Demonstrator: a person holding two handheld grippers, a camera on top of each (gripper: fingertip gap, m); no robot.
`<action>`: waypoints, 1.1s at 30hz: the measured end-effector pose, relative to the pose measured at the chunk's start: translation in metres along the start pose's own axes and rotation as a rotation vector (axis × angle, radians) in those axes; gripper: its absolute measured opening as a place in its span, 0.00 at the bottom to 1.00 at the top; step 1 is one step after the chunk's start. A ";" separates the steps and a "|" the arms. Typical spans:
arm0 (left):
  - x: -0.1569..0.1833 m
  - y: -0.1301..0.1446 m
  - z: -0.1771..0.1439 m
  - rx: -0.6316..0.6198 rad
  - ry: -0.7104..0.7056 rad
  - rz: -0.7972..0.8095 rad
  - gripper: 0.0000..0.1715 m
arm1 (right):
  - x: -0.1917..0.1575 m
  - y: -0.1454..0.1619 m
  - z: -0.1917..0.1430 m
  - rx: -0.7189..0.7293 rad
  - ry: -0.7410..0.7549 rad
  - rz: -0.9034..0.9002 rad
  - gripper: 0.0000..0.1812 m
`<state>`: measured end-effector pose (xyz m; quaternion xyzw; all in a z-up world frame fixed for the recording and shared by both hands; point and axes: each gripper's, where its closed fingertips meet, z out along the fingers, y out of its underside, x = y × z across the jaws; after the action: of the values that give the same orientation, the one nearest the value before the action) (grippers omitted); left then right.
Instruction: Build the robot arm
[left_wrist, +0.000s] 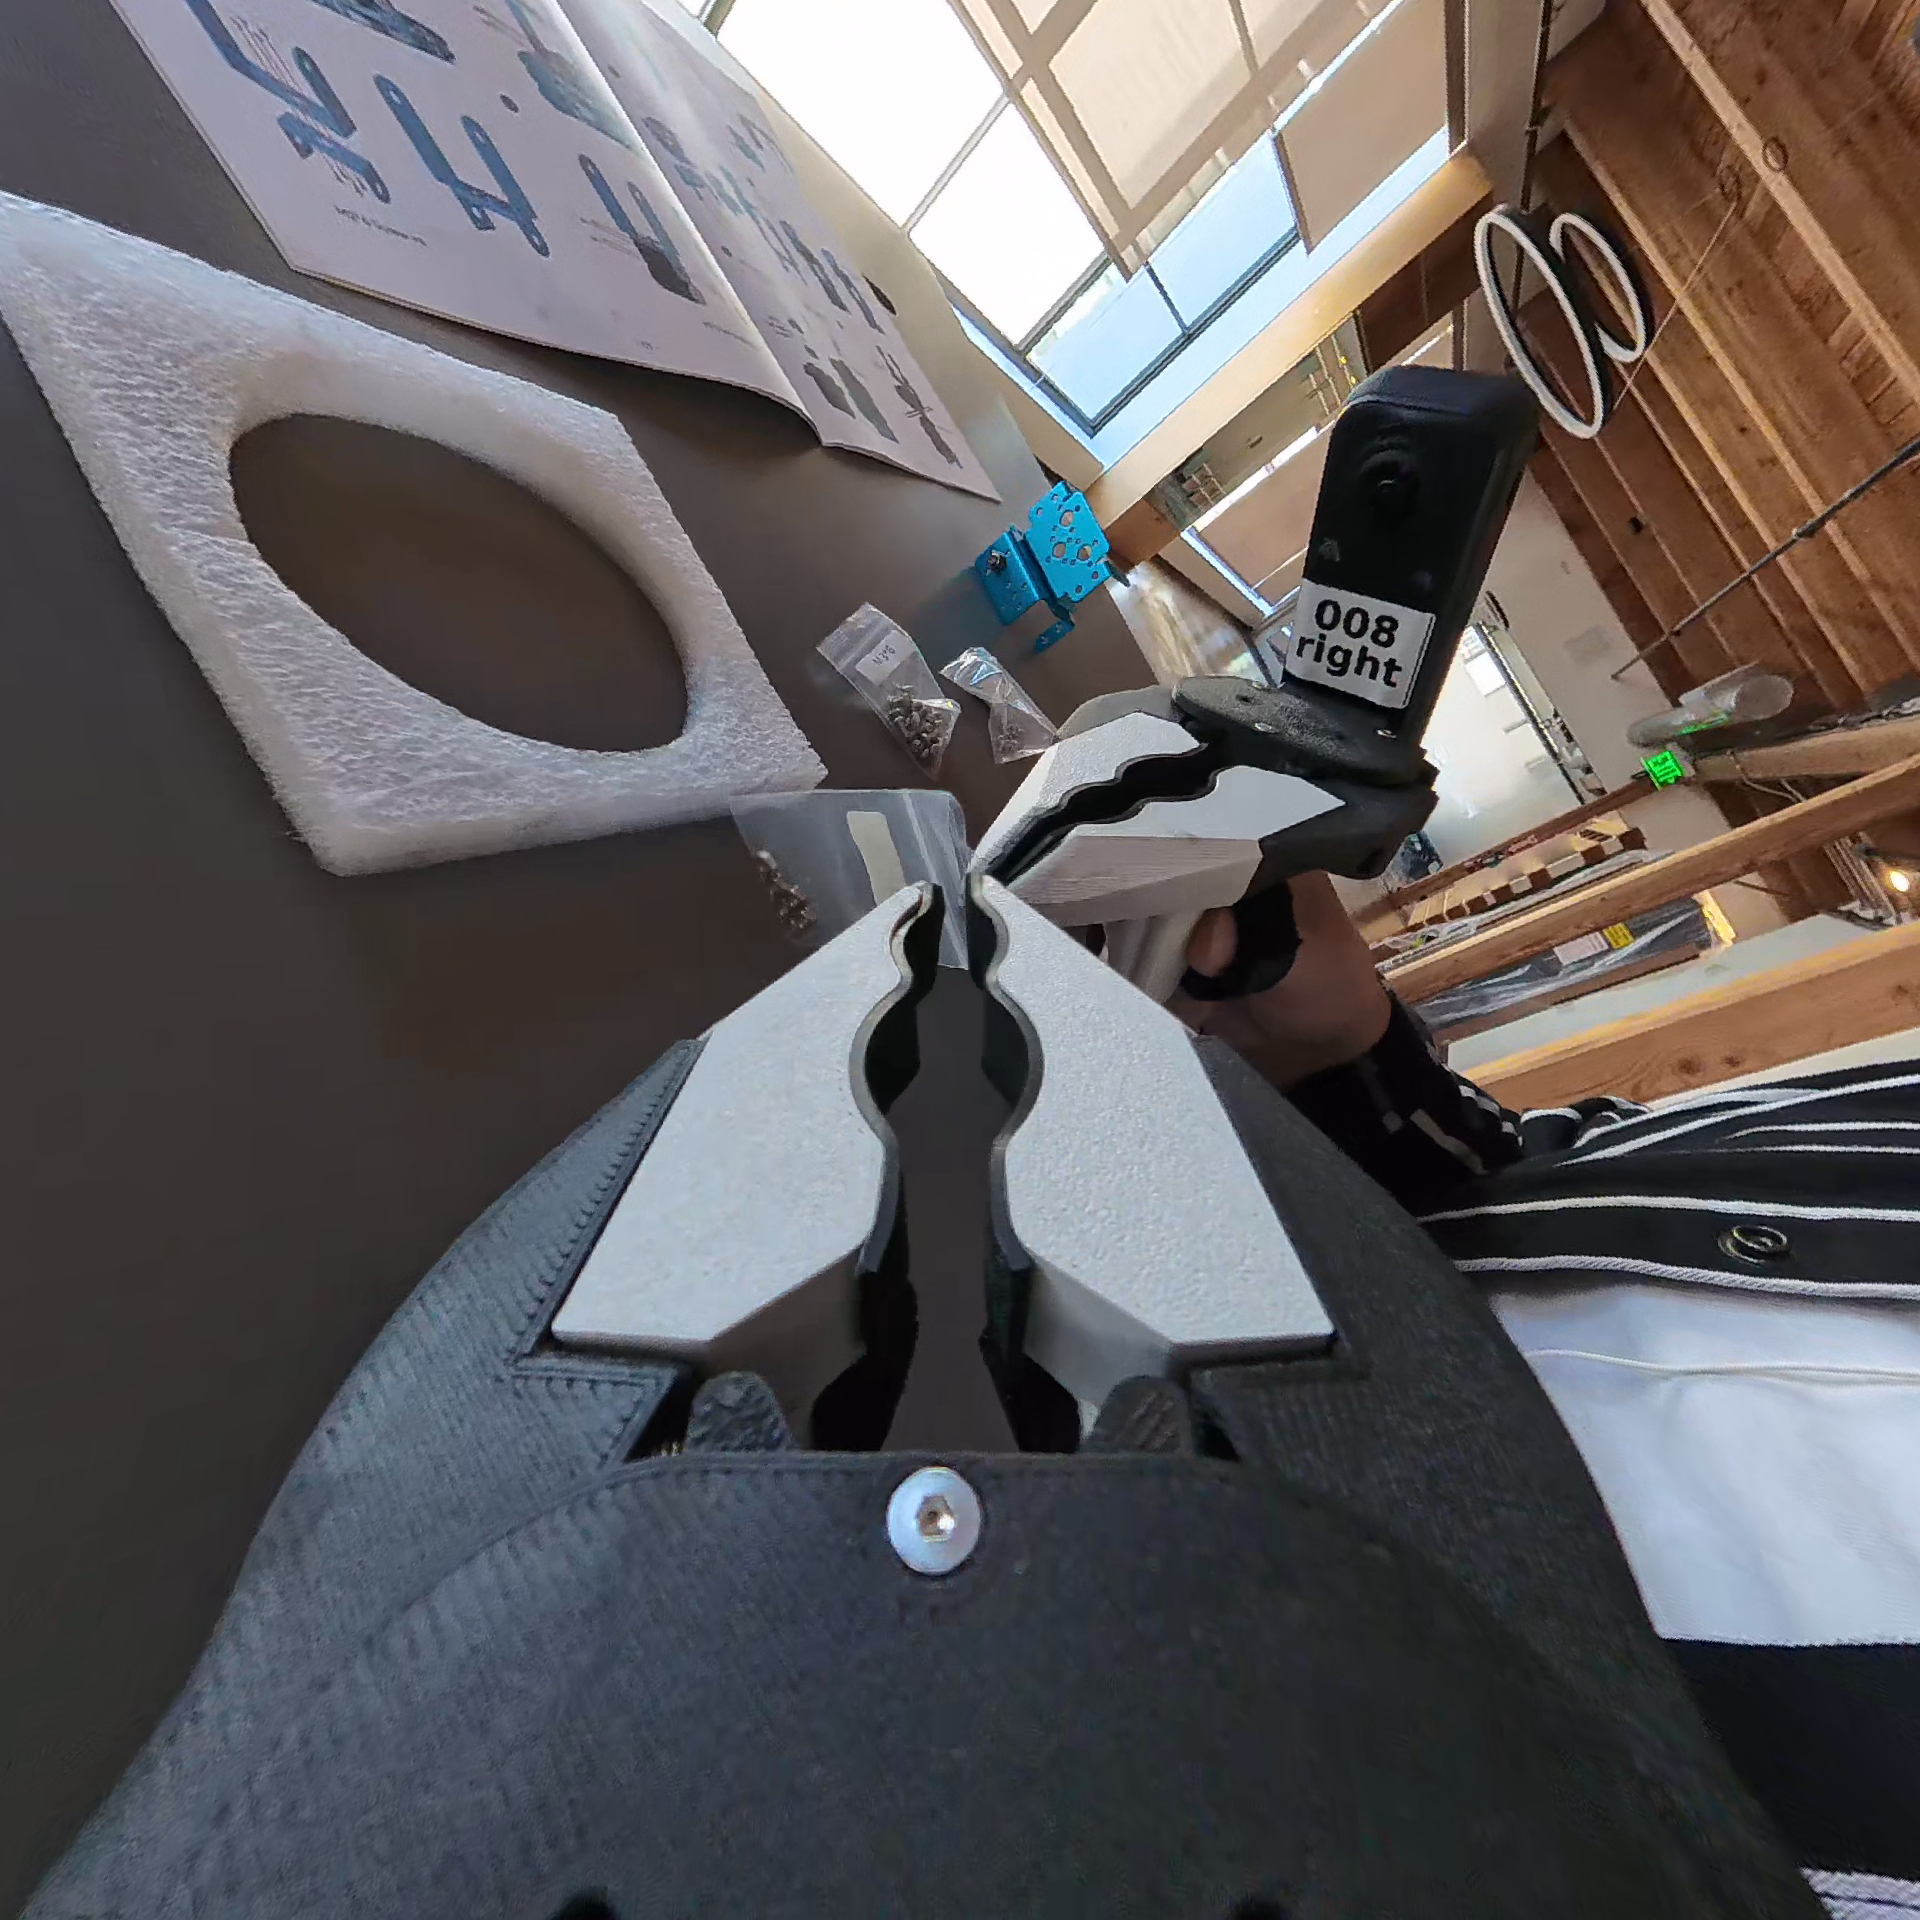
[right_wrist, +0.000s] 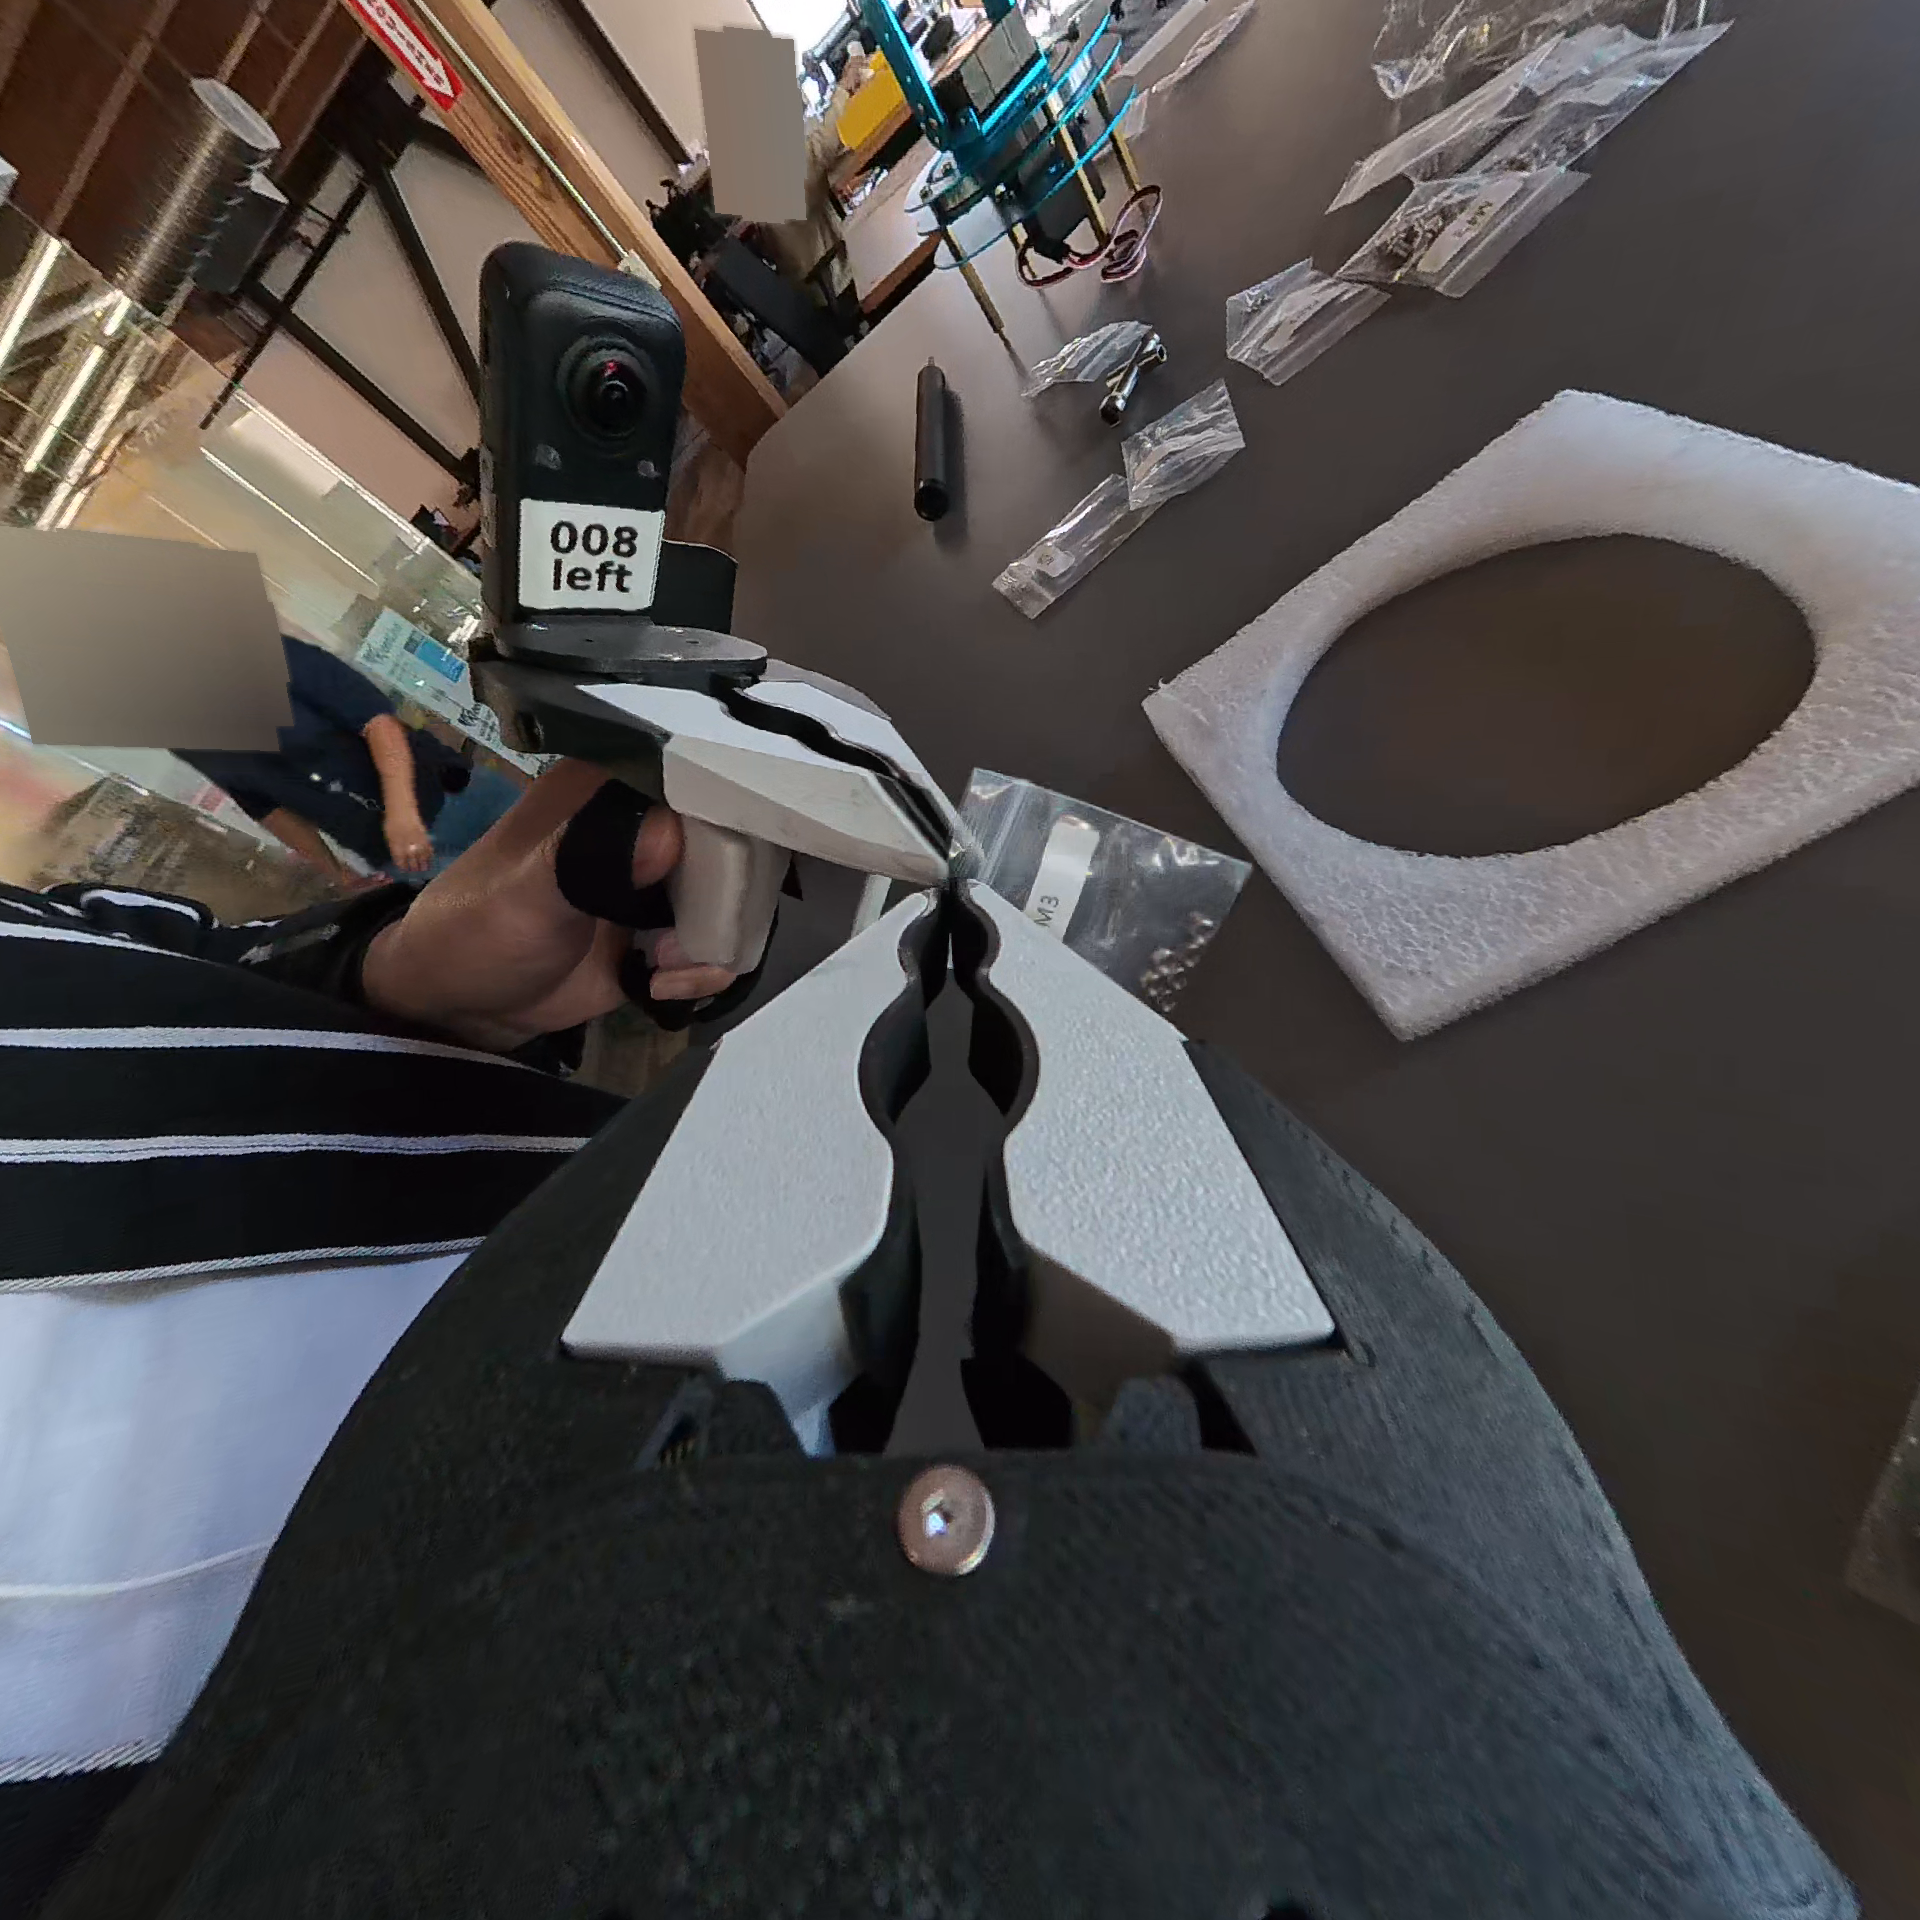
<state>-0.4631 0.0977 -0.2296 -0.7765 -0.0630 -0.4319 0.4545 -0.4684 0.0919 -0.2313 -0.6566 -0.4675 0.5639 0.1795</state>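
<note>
- Far left on the dark bench (left_wrist: 208, 1039) lies a white foam sheet (left_wrist: 156, 468) with a large oval hole cut through it; the bench surface shows through the hole.
- Behind the foam, an open printed instruction booklet (left_wrist: 468, 156) lies flat, showing blue parts drawings.
- Just right of the foam, the clear plastic bag (left_wrist: 842, 852) of small metal screws sits right at the tips of both tongs; the screws are bunched in its far corner.
- The left tongs (left_wrist: 956, 896) are closed on the bag's near edge, with a sliver of clear film caught between the tips.
- The right tongs (right_wrist: 951, 891) come in from the other side and are pinched shut on the same bag (right_wrist: 1122, 894), tip nearly touching tip with the left pair (right_wrist: 940, 836).
- Beyond the bag lie two smaller bags of hardware (left_wrist: 899, 691), and past those a blue perforated metal bracket (left_wrist: 1049, 561) stands near the bench's far edge.
- From the right-hand camera, a black rod (right_wrist: 932, 436) lies on the bench, more clear packets (right_wrist: 1143, 457) are scattered beside it, and a teal-framed assembly with wires (right_wrist: 1018, 135) stands at the back.
- A hand (left_wrist: 1278, 987) in a striped sleeve grips the right handle.
</note>
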 end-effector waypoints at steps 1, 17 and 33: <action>0.000 0.000 0.000 -0.002 0.003 -0.002 0.01 | 0.000 0.000 0.000 0.000 0.000 0.005 0.00; -0.005 0.009 0.006 -0.082 -0.096 0.136 0.00 | 0.007 0.003 -0.001 -0.009 0.042 -0.017 0.02; 0.002 0.004 0.008 -0.100 -0.117 0.223 0.00 | 0.011 0.003 -0.004 -0.019 0.047 -0.003 0.03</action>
<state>-0.4552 0.1003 -0.2328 -0.8242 0.0190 -0.3351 0.4561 -0.4642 0.1003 -0.2386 -0.6707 -0.4693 0.5438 0.1849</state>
